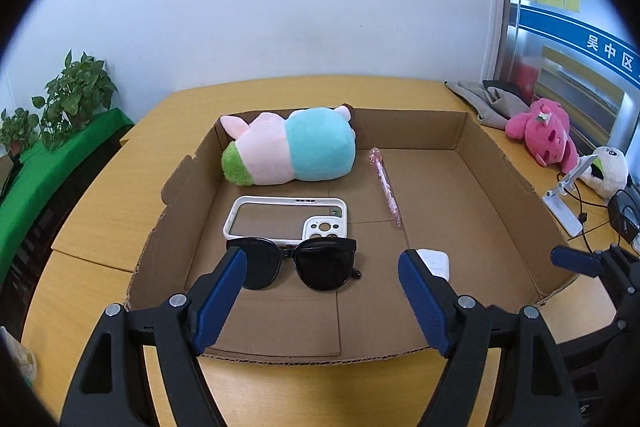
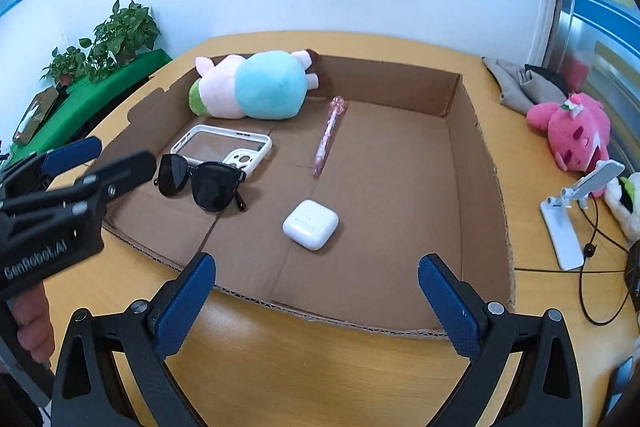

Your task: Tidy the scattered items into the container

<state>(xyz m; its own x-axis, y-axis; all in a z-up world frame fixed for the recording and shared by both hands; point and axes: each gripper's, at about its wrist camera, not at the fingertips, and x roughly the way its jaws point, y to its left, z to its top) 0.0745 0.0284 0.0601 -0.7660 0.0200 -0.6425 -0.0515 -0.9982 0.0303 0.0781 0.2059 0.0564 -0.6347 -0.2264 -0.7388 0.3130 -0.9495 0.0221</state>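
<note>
1. Your container is a shallow cardboard tray [image 1: 496,163] with low walls, lying flat on the yellow bench [image 1: 104,227], and five items rest on its floor.
2. A pastel plush toy [image 1: 294,149] in pink, blue and green lies on its side against the tray's far wall.
3. Just in front of it lies a white phone case [image 1: 280,219], open side up, with black sunglasses [image 1: 304,263] at its near edge, overlapping its camera corner.
4. A pink pen [image 1: 385,185] lies to the right of the case, apart from it, and a white earbud case [image 2: 311,224] sits nearer the front of the tray.
5. Your left tool [image 1: 322,303] hangs over the tray's near edge with its blue pads spread and nothing between them.
6. Your right tool [image 2: 316,303] is spread wide above the bench just before the tray, also empty.
7. From the left wrist, the earbud case is mostly hidden behind the right-hand pad, and that pad's partner covers the end of one sunglasses lens.
8. The right wrist shows the earbud case whole, plus the left tool from the side with a hand [image 2: 34,323] at the frame edge.
9. The left wrist catches only a sliver of the right tool at its right border.
</note>
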